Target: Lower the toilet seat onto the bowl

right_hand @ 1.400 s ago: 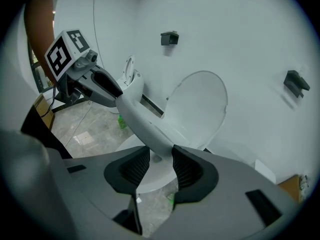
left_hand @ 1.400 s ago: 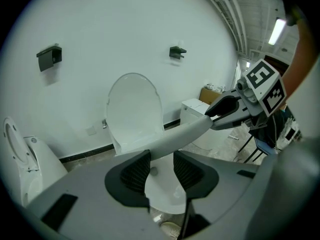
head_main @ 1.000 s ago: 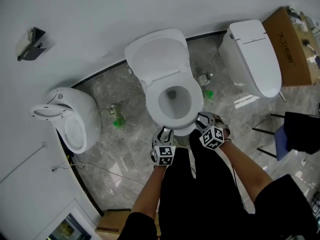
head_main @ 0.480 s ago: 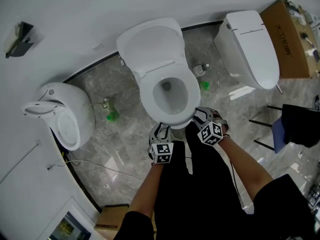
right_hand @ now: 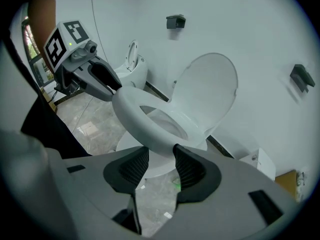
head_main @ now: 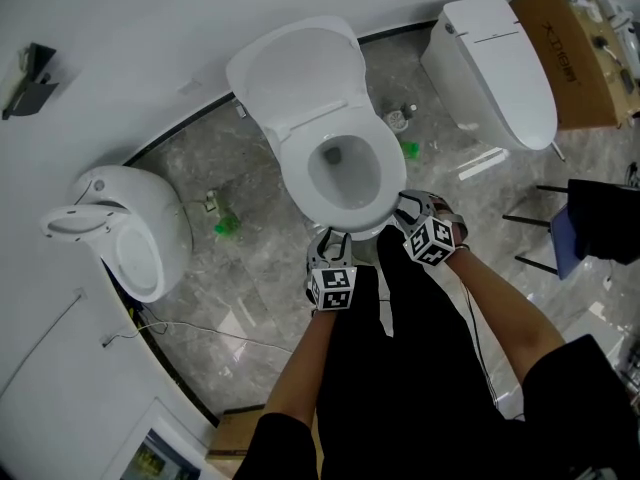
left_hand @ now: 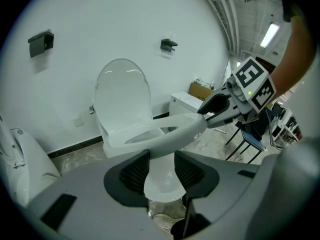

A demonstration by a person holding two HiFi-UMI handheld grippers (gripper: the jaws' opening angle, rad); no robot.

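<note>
toilet seat: the white oval plastic toilet seat (head_main: 300,193) was found on the middle toilet, hinged at its far end, its near rim held just above the white ceramic bowl (left_hand: 160,184).
done: the seat was judged to be brought nearly level; the white rounded lid (head_main: 290,73) was left upright against the wall.
left to do: a last small drop onto the bowl, then a release by both claws, was judged to remain.
left gripper (left_hand: 161,160): it was closed on the seat's near rim, which was pinched between its 2 ribbed black pads.
right gripper (right_hand: 161,156): its jaws had just been opened a little and were set wide; the seat's near rim was seen between the 2 pads and, as far as could be told, was touched by both.
surface: a glossy grey marbled tile floor (head_main: 260,268) was seen, with 2 small green objects (head_main: 227,226) near the toilet's base and a thin cable (head_main: 180,333) at the near left.
room: a plain white wall (head_main: 150,28) was run along the far and left sides, and a small black bracket (head_main: 28,66) was fixed to it at the far left. 2 more toilets were noted, 1 open white toilet (head_main: 140,238) at the left and 1 closed white toilet (head_main: 495,68) at the far right. A brown cardboard box (head_main: 580,48) was set beyond the closed one.
</note>
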